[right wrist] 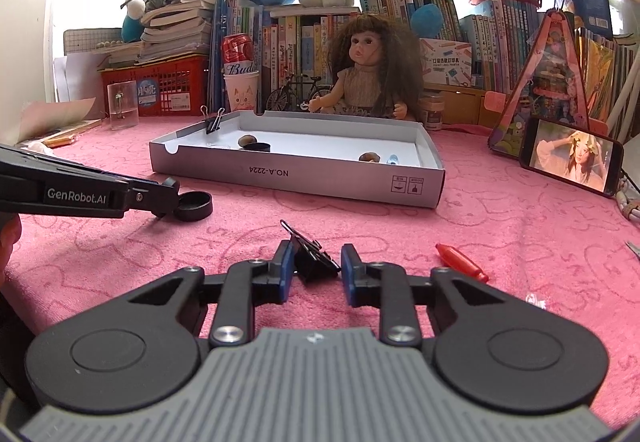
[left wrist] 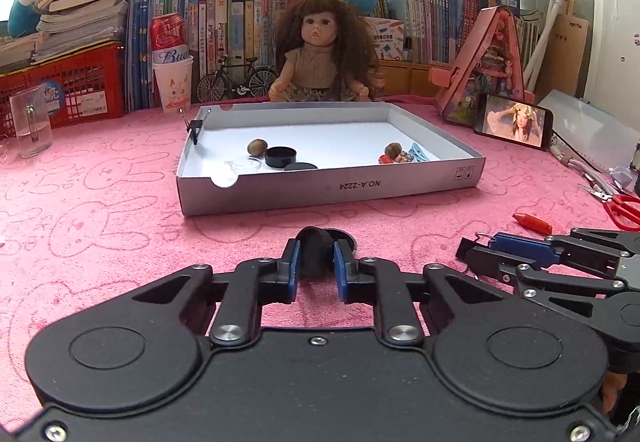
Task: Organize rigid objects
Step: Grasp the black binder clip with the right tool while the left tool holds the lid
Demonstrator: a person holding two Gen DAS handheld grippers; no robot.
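Note:
My left gripper (left wrist: 316, 256) is shut on a small round black lid (left wrist: 315, 242), which stands tilted between the blue pads just above the pink cloth. The right wrist view shows that lid (right wrist: 195, 204) at the left gripper's tip (right wrist: 170, 198). My right gripper (right wrist: 316, 254) is shut on a black binder clip (right wrist: 314, 262) that lies on the cloth, a pad against each side. Behind both stands a shallow white box (left wrist: 328, 188) holding a nut (left wrist: 257, 147), black caps (left wrist: 281, 156), a clear lid (left wrist: 244, 165) and small items (left wrist: 400, 155) at its right.
A red pen cap (right wrist: 460, 262) lies on the cloth right of the clip. Red scissors (left wrist: 620, 204) and a phone (left wrist: 514, 122) are at the right. A doll (left wrist: 320, 54), books and a red crate (left wrist: 60, 86) line the back, with a glass (left wrist: 30, 122) at left.

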